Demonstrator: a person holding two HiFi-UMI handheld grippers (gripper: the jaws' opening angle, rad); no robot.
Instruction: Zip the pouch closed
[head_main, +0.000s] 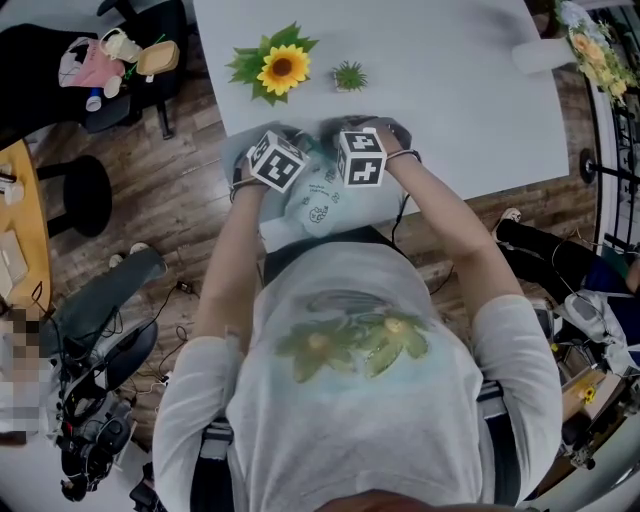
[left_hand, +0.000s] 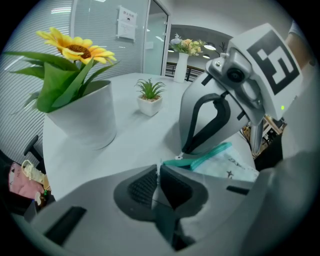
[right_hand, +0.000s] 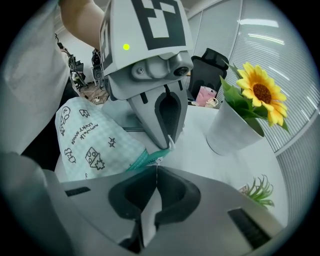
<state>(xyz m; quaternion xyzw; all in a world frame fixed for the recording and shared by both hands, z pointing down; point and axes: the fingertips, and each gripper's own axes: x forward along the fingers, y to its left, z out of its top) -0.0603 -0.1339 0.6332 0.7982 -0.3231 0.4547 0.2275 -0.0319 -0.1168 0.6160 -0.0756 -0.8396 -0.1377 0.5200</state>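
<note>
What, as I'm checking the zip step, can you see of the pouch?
The pouch is soft cloth, pale mint check with black doodles, with a teal zip band along its top. It is at the near edge of the white table, the left gripper and right gripper both shut on its zip end. Whether it's zipped isn't visible.

A big white table (head_main: 450, 90) stands on a brown wood floor (head_main: 190, 210). On its far side are a sunflower in a white pot (head_main: 280, 68) and a small green plant (head_main: 349, 75). A black chair (head_main: 135, 100) and a round stool (head_main: 80, 195) stand on the left. Glass walls with blinds (left_hand: 95, 35) are far behind.
</note>
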